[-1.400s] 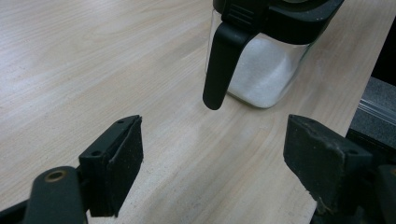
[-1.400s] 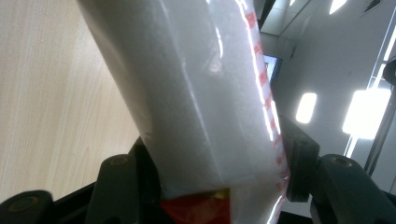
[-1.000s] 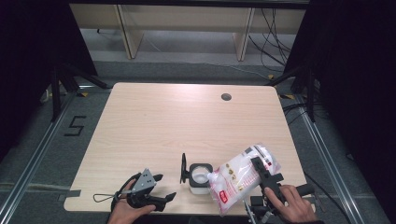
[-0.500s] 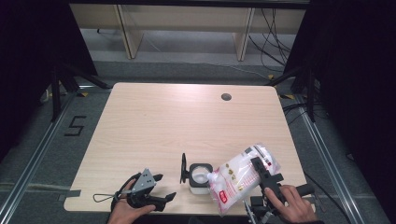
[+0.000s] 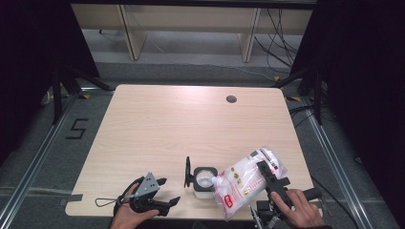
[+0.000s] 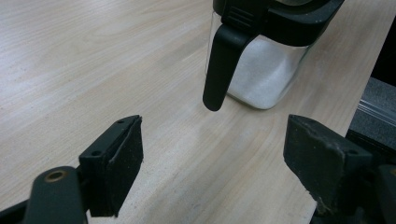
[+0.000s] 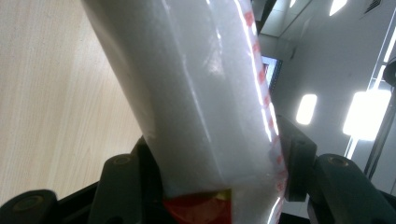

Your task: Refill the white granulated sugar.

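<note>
Tipping a white bag (image 5: 248, 177) over the jar (image 5: 204, 181), clamped in the right gripper (image 5: 267, 172), long axis slanting down-left, mouth at the jar's rim. Waiting wide and empty just left of the jar, near the front edge of the table (image 5: 157, 124): left gripper (image 5: 168, 192).

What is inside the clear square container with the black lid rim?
White granules fill the lower part of the clear square container; through its open top they show too. The tilted white plastic bag covers its right edge.
</note>
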Demonstrator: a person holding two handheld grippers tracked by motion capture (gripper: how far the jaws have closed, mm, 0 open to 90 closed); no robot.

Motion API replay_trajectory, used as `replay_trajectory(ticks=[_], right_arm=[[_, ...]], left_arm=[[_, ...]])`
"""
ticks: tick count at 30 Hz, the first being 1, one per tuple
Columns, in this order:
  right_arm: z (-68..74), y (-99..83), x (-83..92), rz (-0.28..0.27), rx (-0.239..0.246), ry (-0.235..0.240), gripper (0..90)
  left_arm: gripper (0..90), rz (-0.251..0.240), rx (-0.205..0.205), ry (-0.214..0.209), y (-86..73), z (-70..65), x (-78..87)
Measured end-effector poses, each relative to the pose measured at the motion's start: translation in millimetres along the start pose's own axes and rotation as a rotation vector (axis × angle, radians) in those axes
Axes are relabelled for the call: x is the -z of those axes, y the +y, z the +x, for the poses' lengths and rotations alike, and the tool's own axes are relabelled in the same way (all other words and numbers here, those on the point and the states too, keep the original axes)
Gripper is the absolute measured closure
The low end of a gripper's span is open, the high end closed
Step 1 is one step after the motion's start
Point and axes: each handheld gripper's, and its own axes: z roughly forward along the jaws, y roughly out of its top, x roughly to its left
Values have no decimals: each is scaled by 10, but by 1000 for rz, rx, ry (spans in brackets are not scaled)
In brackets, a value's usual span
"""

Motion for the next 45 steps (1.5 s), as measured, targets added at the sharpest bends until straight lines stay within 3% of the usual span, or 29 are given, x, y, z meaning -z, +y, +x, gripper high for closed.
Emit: replay_trajectory(ticks=[2,3,4,6,7,8,10,11,12,17,18,20,22,23,24,27,28,32,33,35,38,40,43,45], right_arm=[[10,1,9,4,-8,-5,484],[10,1,15,7,-9,0,484],[28,-1,17,15,-32,7,484],[2,3,7,2,-5,-7,484],[18,2,12,9,-20,0,484],[6,5,15,3,-2,-10,484],[-7,15,24,18,-4,4,484],[7,18,22,16,-20,-5,484],[-15,30,28,18,7,-3,485],[-22,27,23,9,24,-16,486],[-3,31,38,31,-2,10,486],[-15,35,36,16,16,-13,486],[-10,36,36,25,3,1,486],[-13,34,35,18,11,-13,486],[-18,33,36,18,14,-4,486],[13,19,24,19,-19,-1,487],[-2,19,26,16,2,-4,487],[14,18,24,18,-24,0,487],[-14,19,28,20,7,10,487],[16,18,35,29,-24,15,487],[10,20,25,16,-18,-3,488],[-20,25,29,4,19,-19,488],[-26,31,31,13,21,-9,489],[4,42,49,27,-11,-17,488]], left_arm=[[195,3,-8,0,6,3,6],[195,3,16,1,0,-11,2],[194,5,12,1,0,-9,1],[194,0,-9,-1,3,6,0],[195,5,-6,1,5,3,5],[194,3,18,2,1,-12,2],[194,3,-10,-1,4,4,-1],[194,6,-5,0,3,1,0],[195,-1,-3,-1,4,-3,-3],[194,5,-9,2,4,4,4],[194,5,-10,2,6,4,5],[194,-1,-2,1,3,-7,-4],[195,-1,-1,-1,4,-5,-3],[194,2,-5,3,5,-3,3],[194,4,14,5,1,-13,2],[194,3,-10,2,4,2,2],[194,4,16,5,0,-13,2],[194,7,-12,3,5,5,4],[194,4,3,4,2,-3,4],[195,2,12,3,2,-9,1],[195,6,-13,2,6,5,4],[195,4,12,4,2,-9,2],[194,6,-9,3,5,4,4],[194,5,11,7,3,-9,4]])
